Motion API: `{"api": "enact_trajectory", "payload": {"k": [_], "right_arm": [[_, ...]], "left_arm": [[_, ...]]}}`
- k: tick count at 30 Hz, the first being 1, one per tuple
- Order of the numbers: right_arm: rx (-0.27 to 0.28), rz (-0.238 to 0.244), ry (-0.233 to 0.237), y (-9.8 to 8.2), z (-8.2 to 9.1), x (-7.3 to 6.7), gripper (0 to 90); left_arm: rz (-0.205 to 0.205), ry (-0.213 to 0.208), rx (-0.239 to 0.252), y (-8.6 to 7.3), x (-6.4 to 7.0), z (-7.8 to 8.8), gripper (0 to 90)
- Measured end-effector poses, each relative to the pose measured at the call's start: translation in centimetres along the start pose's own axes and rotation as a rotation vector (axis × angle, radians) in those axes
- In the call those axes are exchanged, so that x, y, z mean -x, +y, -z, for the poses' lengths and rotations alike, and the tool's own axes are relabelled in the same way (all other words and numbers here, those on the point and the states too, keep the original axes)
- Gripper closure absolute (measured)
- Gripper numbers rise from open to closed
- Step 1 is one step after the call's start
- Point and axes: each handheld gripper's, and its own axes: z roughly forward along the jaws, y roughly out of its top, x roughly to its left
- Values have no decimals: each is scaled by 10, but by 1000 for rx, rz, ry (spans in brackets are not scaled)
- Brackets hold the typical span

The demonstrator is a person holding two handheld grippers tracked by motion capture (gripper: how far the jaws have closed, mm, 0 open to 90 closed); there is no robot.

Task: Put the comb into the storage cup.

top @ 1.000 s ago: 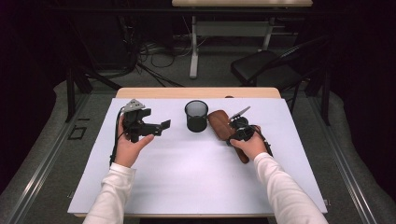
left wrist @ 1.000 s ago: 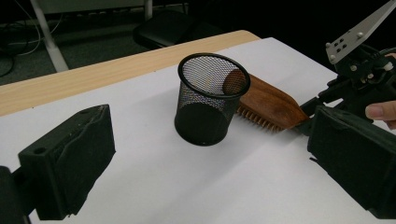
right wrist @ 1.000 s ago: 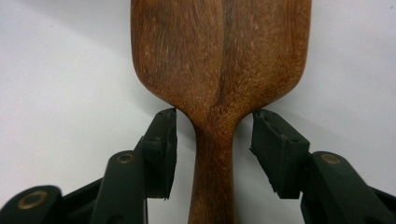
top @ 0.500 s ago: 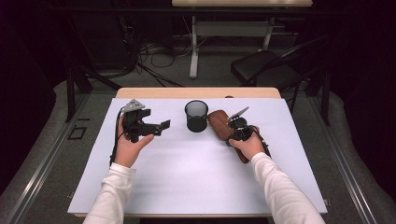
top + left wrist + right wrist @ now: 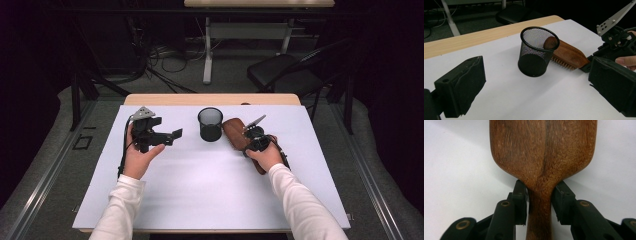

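A wooden brush (image 5: 234, 131) lies bristles down on the white table cover, just right of a black mesh cup (image 5: 210, 124). My right gripper (image 5: 251, 140) points along the brush. Its jaws have just been closing on the narrow neck of the brush's handle (image 5: 540, 215), and both pads (image 5: 522, 195) now press its sides. The right gripper view shows the brush head (image 5: 541, 150) ahead of the right gripper (image 5: 540, 192). My left gripper (image 5: 175, 134) is held above the table at the left, open, aimed at the cup (image 5: 537, 53) and brush (image 5: 567, 53). Nothing is between the left gripper's (image 5: 536, 82) jaws.
The white cover (image 5: 200, 195) spreads over most of a wooden table whose far edge (image 5: 165, 99) shows bare. Beyond it on the floor stand a dark chair (image 5: 280, 75), a desk leg (image 5: 207, 50) and cables.
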Motion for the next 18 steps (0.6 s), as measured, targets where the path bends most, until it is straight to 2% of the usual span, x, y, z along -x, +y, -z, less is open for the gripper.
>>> {"api": "enact_trajectory", "payload": {"k": [4, 5, 8, 10, 14, 15, 18], "right_arm": [[-41, 26, -19, 1, 3, 1, 684], [-10, 21, -6, -1, 1, 1, 687], [-33, 23, -12, 0, 3, 2, 703], [-6, 15, 1, -1, 1, 3, 709], [-3, 13, 5, -2, 2, 4, 716], [-19, 10, 2, -2, 3, 4, 717], [0, -1, 4, -3, 2, 3, 719]], "left_arm": [[4, 1, 4, 0, -1, 1, 10], [5, 2, 3, 0, -1, 1, 10], [5, 3, 4, 0, -1, 1, 10], [5, 2, 3, 0, -1, 1, 10], [5, 1, 2, 0, -2, 0, 10], [6, 3, 2, 0, -2, 0, 10], [4, 4, 0, -1, -2, -1, 10]]}}
